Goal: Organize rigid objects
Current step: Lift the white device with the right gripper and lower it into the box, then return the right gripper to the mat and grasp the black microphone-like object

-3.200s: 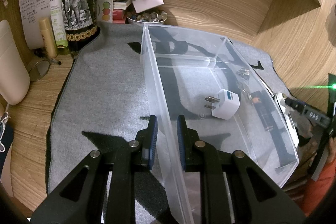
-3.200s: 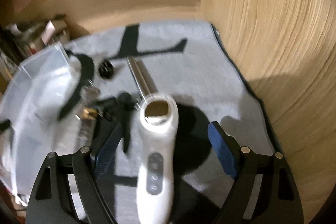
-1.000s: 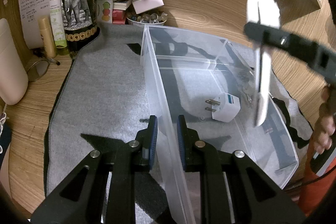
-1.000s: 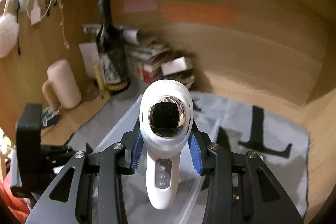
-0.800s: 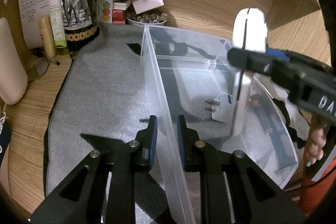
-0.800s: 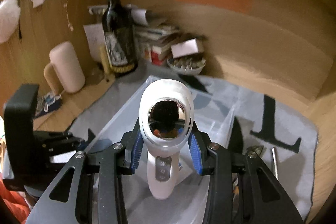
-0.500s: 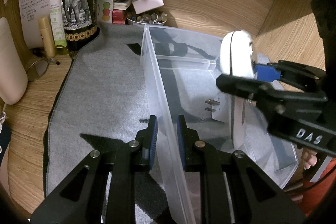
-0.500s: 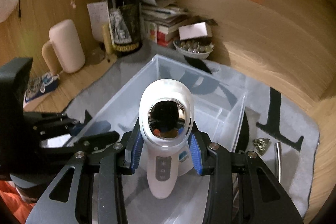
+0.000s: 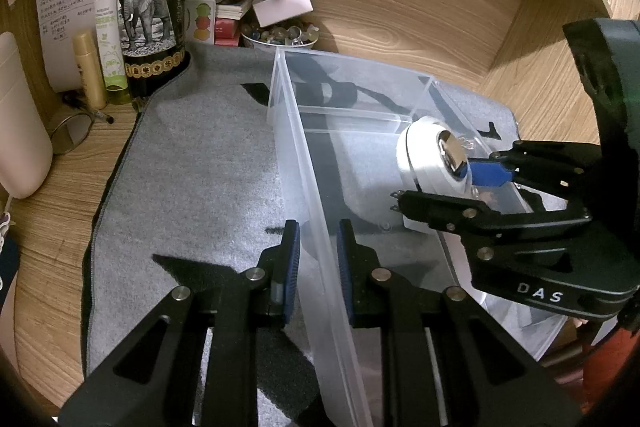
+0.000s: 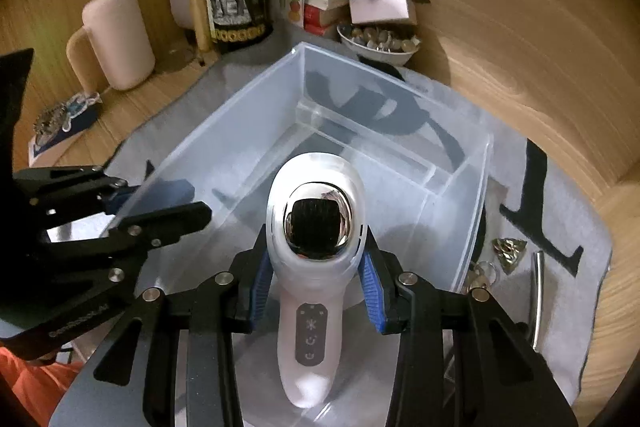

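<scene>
A clear plastic bin (image 9: 296,147) stands on a grey mat (image 9: 192,167). My left gripper (image 9: 318,247) is shut on the bin's near left wall, one pad on each side. The right gripper (image 10: 316,267) is shut on a white handheld device (image 10: 316,227) with a chrome head, holding it by the neck, low over the bin's large compartment. From the left wrist view the device (image 9: 424,163) and right gripper (image 9: 460,187) sit inside the bin's outline. They cover a white plug adapter there, of which only the prongs (image 9: 396,201) show. The left gripper (image 10: 160,201) and bin rim (image 10: 248,95) appear in the right wrist view.
A dark elephant-label bottle (image 9: 152,7), small bottles, papers and a bowl of stones (image 9: 280,35) crowd the back. A cream mug (image 10: 116,35) stands at the left. Right of the bin lie keys, a small metal piece (image 10: 508,251) and a metal rod (image 10: 538,303).
The right gripper has come down with the white device, tilting more steeply, from above the bin to low over its large compartment. The left gripper has kept still on the wall.
</scene>
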Motion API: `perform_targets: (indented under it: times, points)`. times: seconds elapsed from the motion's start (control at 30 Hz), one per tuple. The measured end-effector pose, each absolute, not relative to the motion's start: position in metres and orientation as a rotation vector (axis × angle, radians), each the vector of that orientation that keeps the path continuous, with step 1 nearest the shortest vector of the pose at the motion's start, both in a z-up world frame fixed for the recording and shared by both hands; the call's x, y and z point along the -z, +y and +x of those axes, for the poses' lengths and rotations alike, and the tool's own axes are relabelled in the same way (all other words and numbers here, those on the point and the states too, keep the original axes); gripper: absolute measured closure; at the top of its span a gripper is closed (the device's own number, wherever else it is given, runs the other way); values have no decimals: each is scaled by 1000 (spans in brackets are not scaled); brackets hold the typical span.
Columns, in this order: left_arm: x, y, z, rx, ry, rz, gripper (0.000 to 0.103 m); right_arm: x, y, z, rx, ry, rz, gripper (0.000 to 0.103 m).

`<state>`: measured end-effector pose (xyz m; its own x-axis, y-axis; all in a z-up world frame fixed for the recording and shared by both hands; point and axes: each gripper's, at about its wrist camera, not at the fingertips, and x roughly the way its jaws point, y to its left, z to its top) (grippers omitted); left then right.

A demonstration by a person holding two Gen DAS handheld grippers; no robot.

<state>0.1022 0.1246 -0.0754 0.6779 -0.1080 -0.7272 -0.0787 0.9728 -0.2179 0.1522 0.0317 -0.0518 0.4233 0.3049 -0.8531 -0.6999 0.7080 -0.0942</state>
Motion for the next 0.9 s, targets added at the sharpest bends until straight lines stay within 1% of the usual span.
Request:
perform_targets:
  times: [0.27, 0.3, 0.37, 0.43, 0.63, 0.7, 0.77, 0.9]
  points:
    - [75, 125, 102, 17, 827, -241, 86, 53, 31, 154, -651, 948, -489, 65]
    - [76, 125, 102, 17, 827, -241, 86, 53, 30, 153, -651, 945, -491, 63]
    - [76, 125, 102, 19, 829, -242, 85, 51, 30, 153, -652, 929, -488, 51]
    - [76, 125, 101, 17, 828, -240, 86, 47, 28, 152, -647, 908, -481, 48]
    - [76, 125, 101, 17, 828, -240, 85, 39, 22, 153, -634, 881, -458, 48]
    - [76, 125, 101, 17, 828, -238, 85, 36, 20, 151, -634, 866, -451, 42]
    - [76, 125, 101, 18, 828, -239, 85, 30, 18, 148, -626, 836, -442, 34]
    - [76, 125, 101, 17, 828, -237, 85, 18, 10, 145, -611, 791, -418, 32]
